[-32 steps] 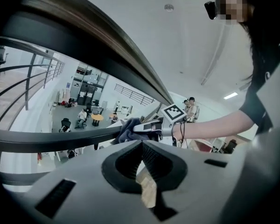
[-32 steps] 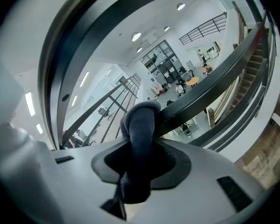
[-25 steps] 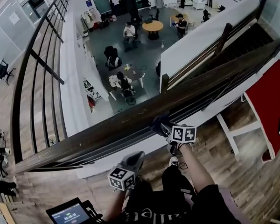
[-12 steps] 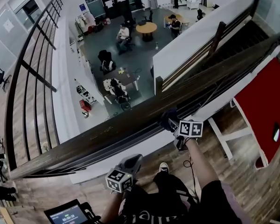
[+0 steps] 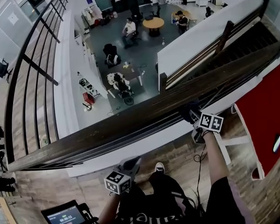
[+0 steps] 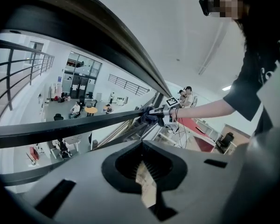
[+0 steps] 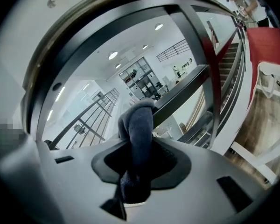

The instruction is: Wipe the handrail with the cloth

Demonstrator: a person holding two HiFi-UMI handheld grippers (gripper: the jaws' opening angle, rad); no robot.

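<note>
Beyond an open atrium with tables far below, the broad, dark wooden handrail (image 5: 130, 124) ran left to right. The right gripper (image 5: 194, 115) was clamped on the soft, bunched dark cloth (image 7: 139, 134), which pressed against the rail's right stretch. The left gripper (image 5: 133, 162) hung nearer and lower, jaws together on nothing.

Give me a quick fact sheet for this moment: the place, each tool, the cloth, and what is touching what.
Place: balcony edge overlooking a lower floor
Handrail: dark, wooden, runs diagonally across the head view
Right gripper: shut on the cloth, holding it against the handrail
Cloth: dark, bunched between the jaws
Left gripper: jaws together, empty, held low, apart from the handrail
</note>
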